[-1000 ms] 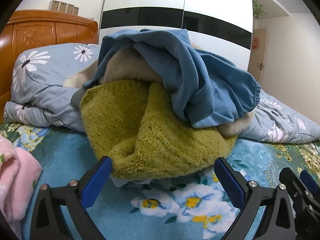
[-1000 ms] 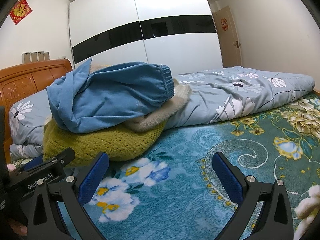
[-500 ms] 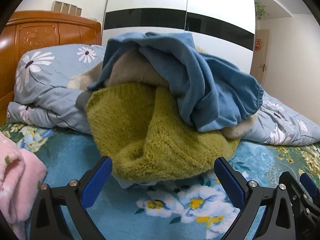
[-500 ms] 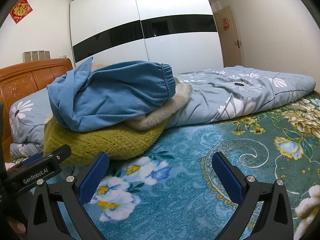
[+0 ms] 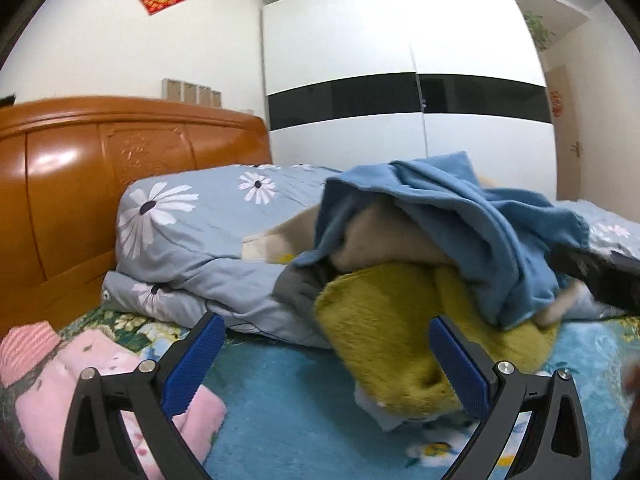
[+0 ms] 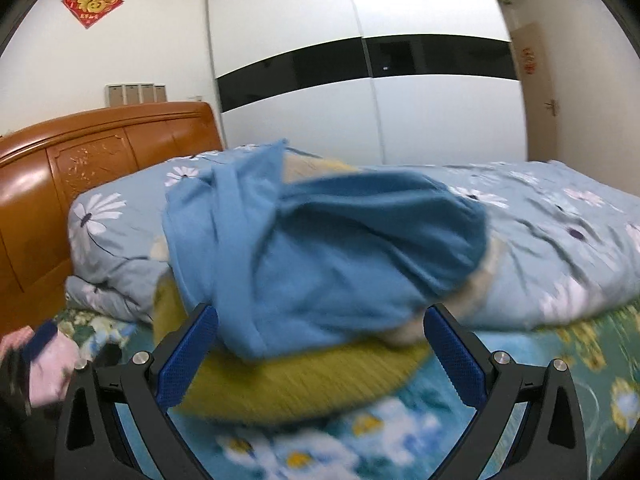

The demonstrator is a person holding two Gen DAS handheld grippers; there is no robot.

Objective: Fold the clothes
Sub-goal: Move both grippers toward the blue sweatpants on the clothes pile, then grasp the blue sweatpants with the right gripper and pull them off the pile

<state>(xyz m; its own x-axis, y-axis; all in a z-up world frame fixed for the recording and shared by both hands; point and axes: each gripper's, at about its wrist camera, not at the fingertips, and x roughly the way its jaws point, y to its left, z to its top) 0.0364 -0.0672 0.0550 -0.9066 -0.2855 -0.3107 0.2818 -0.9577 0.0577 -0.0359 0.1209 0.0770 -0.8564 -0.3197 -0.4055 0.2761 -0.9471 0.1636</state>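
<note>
Both tools wide open, empty: left tool (image 5: 324, 364), right tool (image 6: 320, 354). Clothes pile sits on the bed against the quilt (image 5: 192, 240): blue fleece (image 6: 320, 248) atop green sweater (image 5: 384, 320). Soft, light, floppy; I'd pinch the fleece's cuffed edge first.

in the left wrist view a heap of clothes (image 5: 440, 280) sits right of centre on the bed (image 5: 280, 380), a folded quilt (image 5: 192, 240) left of and behind it, the headboard (image 5: 80, 184) at far left, folded clothes (image 5: 100, 384) at lower left, the wardrobe (image 5: 400, 80) behind.
</note>
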